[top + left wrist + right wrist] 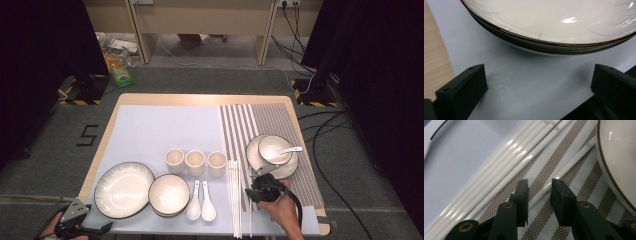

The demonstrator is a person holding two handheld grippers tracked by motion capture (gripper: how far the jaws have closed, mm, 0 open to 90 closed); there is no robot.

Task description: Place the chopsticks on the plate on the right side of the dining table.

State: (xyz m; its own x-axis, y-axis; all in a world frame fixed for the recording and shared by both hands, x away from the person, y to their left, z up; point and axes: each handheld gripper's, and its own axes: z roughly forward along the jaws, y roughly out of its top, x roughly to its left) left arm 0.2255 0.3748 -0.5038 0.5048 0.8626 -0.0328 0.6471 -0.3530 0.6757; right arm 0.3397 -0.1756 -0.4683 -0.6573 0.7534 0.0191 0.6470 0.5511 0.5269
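Right gripper (539,185) jaws straddle a lone white chopstick (571,166) on the striped placemat (564,152), narrow gap, pads not visibly pressing. Left gripper (537,80) stands wide near the plate (554,22).

From high up on our side, we look forward and down at the whole table (150,102). Our left gripper camera sits low, very close to the big plate (554,22). Our right gripper camera looks down, close over the chopsticks (506,167). The high view shares both.
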